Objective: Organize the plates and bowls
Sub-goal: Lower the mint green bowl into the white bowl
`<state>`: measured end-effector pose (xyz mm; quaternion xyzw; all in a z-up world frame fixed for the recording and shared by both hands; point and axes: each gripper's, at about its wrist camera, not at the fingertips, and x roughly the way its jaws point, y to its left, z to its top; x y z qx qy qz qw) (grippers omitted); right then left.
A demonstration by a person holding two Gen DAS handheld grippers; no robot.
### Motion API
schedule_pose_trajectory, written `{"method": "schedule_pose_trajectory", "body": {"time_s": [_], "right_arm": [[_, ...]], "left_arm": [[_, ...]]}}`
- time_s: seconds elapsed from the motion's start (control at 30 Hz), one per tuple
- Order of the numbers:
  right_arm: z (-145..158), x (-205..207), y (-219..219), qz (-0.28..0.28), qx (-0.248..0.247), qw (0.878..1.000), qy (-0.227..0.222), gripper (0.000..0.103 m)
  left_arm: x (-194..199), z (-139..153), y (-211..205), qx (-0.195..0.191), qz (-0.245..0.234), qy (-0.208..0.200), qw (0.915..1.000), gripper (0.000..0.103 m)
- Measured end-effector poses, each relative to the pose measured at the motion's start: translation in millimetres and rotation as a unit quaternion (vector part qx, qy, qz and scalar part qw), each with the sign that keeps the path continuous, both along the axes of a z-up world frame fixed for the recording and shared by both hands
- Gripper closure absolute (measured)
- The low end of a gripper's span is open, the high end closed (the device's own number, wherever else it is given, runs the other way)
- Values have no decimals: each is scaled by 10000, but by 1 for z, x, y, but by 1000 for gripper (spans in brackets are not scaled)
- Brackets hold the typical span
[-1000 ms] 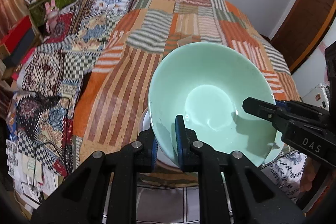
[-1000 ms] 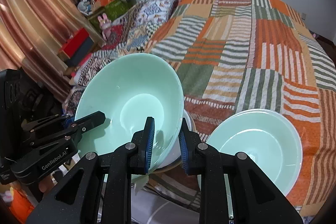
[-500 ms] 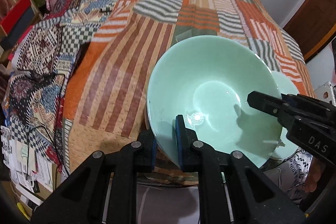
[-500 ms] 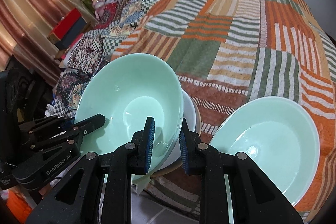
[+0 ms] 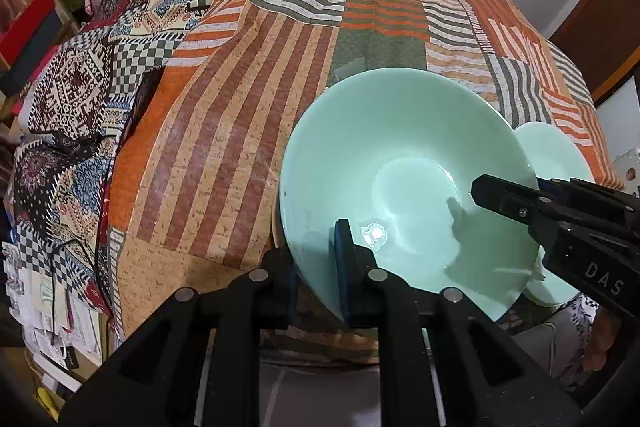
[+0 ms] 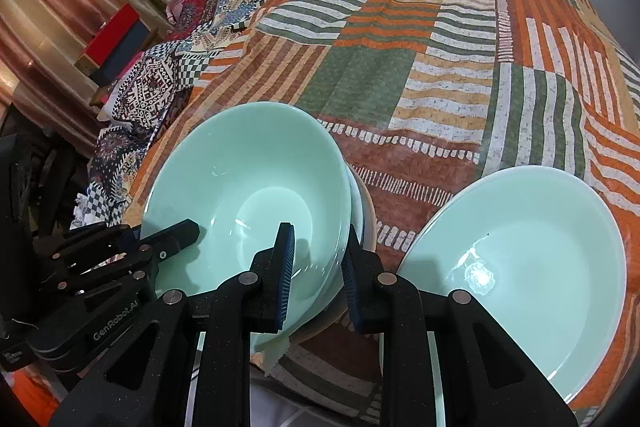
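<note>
Mint-green bowl (image 5: 404, 163) held tilted over the patchwork bedspread (image 5: 248, 99), clamped at opposite sides of its rim: left gripper (image 5: 316, 259) clenched on the near edge, right gripper (image 6: 318, 267) clenched on the rim's other side, one pad inside and one outside. Beneath the bowl, a white dish (image 6: 357, 203) is partly hidden. Second green bowl (image 6: 516, 267) rests just beside, on the bedspread.

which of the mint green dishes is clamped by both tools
The deep mint bowl, gripped on opposite rims by both tools over the stack. The shallow mint plate beside it lies free on the bedspread.
</note>
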<state>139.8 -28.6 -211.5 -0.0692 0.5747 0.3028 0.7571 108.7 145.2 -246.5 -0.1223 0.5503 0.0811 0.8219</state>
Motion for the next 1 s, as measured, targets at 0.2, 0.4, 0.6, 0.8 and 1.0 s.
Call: {"method": "schedule_pose_trajectory", "body": {"time_s": [0.2,0.4,0.6,0.8,1.0], "right_arm": [[-4,-2,2,105,1,9999,35,82],[-4,-3,2,125,23,9999,16,81],[-3,-7,9,374,-210,9990,-113,80],[-2,-8,7,397,-235,9989,-35,80],[5,-11,4,373,-301,9987,-194,76]], "left_arm": [[1,-4,0,199,-27,46,9998,84],[0,-5,0,202,-50,33,9998,84],[1,-5,1,84,-27,64,9999,78],[2,-4,4,-39,-25,121,9999,78],[-3,2,6,-39,42,101,9999,72]]}}
